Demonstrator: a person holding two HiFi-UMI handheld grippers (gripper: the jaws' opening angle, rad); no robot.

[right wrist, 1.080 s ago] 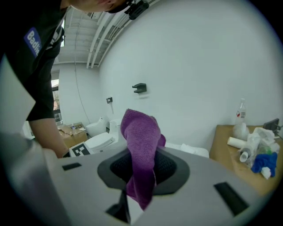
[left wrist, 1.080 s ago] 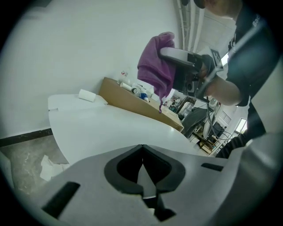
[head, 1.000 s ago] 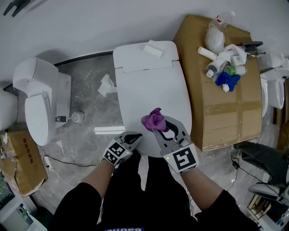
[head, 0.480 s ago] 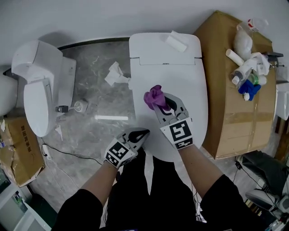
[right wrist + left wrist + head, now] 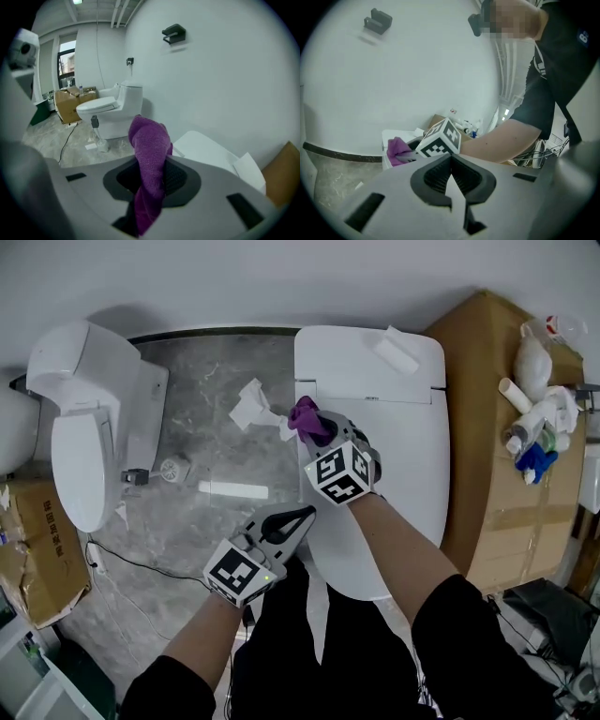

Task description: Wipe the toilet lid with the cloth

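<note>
A white toilet with its lid (image 5: pixel 394 465) down stands in the middle of the head view. My right gripper (image 5: pixel 314 427) is shut on a purple cloth (image 5: pixel 307 418) (image 5: pixel 150 154) and holds it at the lid's far left corner, near the hinge. The cloth bunches up between the jaws and sticks out past them. My left gripper (image 5: pixel 302 516) is shut and empty, hovering by the lid's near left edge. In the left gripper view the closed fingertips (image 5: pixel 451 180) point toward the right gripper's marker cube (image 5: pixel 440 138) and the cloth (image 5: pixel 397 149).
A second white toilet (image 5: pixel 89 418) stands at the left. Crumpled paper (image 5: pixel 251 405) and a flat white strip (image 5: pixel 232 490) lie on the grey floor between them. A cardboard box (image 5: pixel 497 427) with bottles (image 5: pixel 539 432) is at the right. A folded white paper (image 5: pixel 397 350) rests on the tank.
My right gripper has carried the purple cloth from the lid's near middle up to its far left corner. The left gripper shifted slightly right beside the lid's near edge.
</note>
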